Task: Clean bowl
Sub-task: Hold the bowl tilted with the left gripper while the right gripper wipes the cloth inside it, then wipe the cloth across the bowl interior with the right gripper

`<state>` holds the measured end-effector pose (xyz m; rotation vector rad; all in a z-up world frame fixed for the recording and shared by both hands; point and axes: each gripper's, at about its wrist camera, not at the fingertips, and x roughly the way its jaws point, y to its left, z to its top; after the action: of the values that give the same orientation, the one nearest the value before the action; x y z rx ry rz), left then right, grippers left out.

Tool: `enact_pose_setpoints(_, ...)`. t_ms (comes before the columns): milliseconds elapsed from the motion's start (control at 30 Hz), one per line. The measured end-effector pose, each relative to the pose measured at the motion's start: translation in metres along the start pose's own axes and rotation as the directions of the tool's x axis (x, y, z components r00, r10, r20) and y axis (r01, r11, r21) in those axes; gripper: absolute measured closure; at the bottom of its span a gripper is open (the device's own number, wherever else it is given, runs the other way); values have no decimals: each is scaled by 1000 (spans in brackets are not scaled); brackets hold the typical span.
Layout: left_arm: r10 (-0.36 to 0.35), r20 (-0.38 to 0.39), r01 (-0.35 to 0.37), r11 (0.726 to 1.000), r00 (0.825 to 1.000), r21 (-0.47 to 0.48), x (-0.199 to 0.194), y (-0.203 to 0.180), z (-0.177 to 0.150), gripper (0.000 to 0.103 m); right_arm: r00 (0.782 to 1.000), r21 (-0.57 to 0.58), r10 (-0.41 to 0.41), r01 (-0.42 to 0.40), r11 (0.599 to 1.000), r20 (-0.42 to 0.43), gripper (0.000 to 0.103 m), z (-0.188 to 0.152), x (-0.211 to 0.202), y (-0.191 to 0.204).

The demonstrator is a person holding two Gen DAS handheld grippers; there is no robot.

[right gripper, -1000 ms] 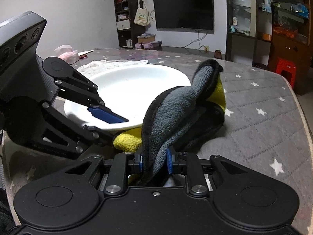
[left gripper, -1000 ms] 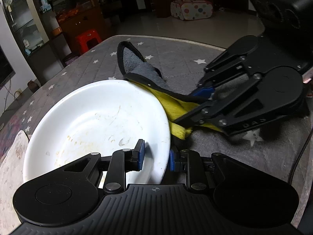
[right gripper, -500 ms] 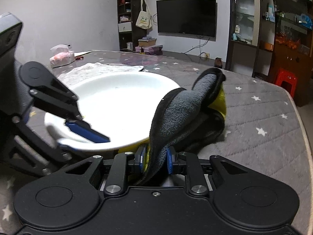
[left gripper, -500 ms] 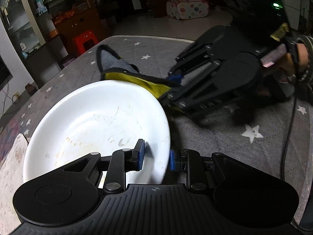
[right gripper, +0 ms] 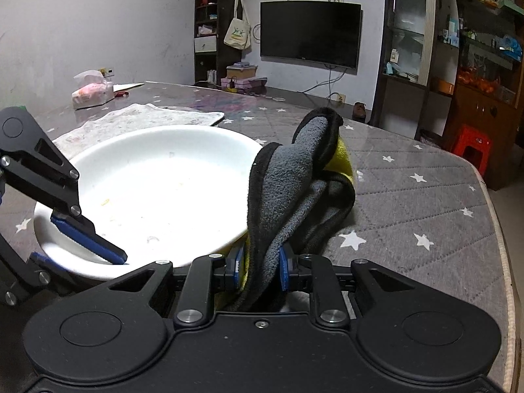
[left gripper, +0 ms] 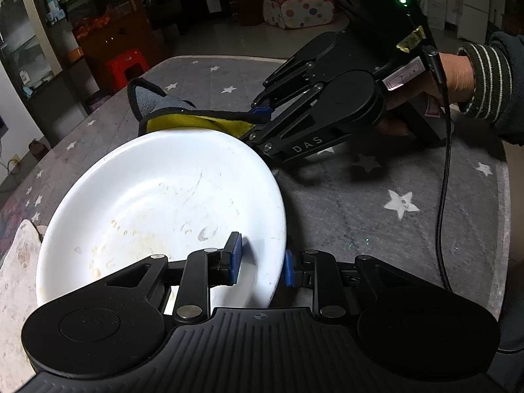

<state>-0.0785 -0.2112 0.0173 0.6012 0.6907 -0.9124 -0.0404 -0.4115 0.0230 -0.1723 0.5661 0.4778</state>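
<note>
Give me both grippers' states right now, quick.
Left gripper: closed on the rim of the white bowl.
Right gripper: closed on the grey-and-yellow cloth.

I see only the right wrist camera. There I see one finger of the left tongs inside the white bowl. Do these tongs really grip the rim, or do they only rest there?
Observer: They grip it. In the left wrist view the left tongs are shut on the near rim of the bowl, one finger inside and one outside.
Operator: Thank you. Where is the dirt? My view shows only a few specks.
Observer: Yellowish smears lie on the inner wall, close to the left tongs.
Operator: Is the cloth already inside the bowl?
Observer: No. The cloth, held by the right tongs, is outside, just past the far rim, yellow side up.
</note>
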Motion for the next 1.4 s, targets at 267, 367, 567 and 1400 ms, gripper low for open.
enact_pose_setpoints(267,-19,0,19,1000,1000,6,-5,3,-3,77,1000,15,-13,13,1000,7,80,-8,-14,13)
enact_pose_setpoints(367,-22,0,22,1000,1000,7,-8,2,-4,77,1000,19,-12,12,1000,6,80,-11,-19,17)
enact_pose_setpoints(567,-31,-5,31,999,1000,14,-12,2,-6,77,1000,19,-1,1,1000,6,80,-19,-35,28)
enact_pose_setpoints(1400,-67,-16,68,997,998,42,-19,3,-12,76,1000,-29,30,-30,999,7,80,-26,-45,39)
